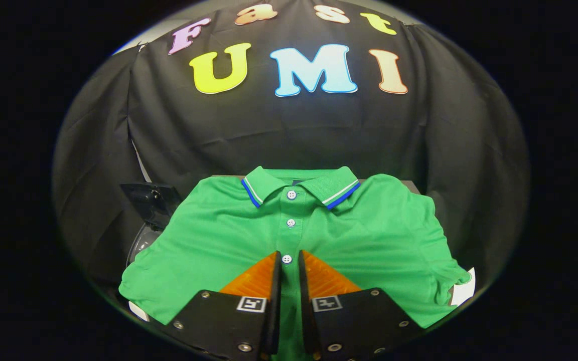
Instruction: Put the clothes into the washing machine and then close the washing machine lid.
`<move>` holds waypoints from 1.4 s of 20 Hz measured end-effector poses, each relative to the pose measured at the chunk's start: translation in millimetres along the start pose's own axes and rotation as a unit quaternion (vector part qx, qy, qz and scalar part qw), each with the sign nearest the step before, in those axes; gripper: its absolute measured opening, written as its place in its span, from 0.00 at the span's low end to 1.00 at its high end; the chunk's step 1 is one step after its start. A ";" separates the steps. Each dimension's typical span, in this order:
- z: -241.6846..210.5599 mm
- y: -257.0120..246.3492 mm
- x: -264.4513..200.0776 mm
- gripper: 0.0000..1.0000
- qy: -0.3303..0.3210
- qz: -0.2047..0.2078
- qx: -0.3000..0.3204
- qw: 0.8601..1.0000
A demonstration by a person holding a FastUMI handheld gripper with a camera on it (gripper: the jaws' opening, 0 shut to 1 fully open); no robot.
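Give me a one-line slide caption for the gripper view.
Gripper fingers nearly closed over the button placket of a green polo shirt spread flat.

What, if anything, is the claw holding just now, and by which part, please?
The claw looks nearly closed around the button placket of the green polo shirt, at its lowest visible button; whether both fingers actually press the fabric cannot be told.

Gripper [289, 265]: fingers [275, 281] nearly closed, parallel, with a narrow gap between them. Tips point forward and slightly down. Whether the fingers pinch anything cannot be told.
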State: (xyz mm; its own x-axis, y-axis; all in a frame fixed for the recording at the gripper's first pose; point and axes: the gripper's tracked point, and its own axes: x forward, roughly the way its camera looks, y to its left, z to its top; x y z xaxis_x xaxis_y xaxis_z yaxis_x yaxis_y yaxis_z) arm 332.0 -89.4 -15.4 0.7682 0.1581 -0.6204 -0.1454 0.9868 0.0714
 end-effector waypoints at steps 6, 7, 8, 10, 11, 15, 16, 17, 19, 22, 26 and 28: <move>1.1 2.3 -5.8 0.00 -0.017 0.015 0.006 1.000; 3.1 2.8 -7.3 0.00 -0.023 0.019 0.019 0.999; 3.1 5.4 -8.6 0.00 -0.026 0.026 0.030 0.999; 12.0 11.8 -13.2 0.00 -0.045 0.046 0.061 0.996; 17.8 15.0 -18.5 0.00 -0.053 0.058 0.076 0.994; 49.5 37.3 -41.9 0.00 -0.103 0.120 0.156 0.975; 55.9 45.0 -46.9 0.00 -0.110 0.136 0.172 0.969; 63.5 51.7 -50.9 0.00 -0.118 0.149 0.183 0.964; 73.8 67.2 -60.7 0.00 -0.132 0.170 0.195 0.957; 88.1 95.6 -70.3 0.00 -0.152 0.196 0.195 0.949; 96.2 141.1 -78.9 0.00 -0.162 0.228 0.186 0.942; 98.8 164.6 -77.8 0.00 -0.158 0.240 0.178 0.941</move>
State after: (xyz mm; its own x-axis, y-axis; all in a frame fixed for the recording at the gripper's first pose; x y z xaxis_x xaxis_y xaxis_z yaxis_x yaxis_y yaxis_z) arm 309.9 64.2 121.8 0.8221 0.5365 -0.1908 -0.3489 0.7394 0.5758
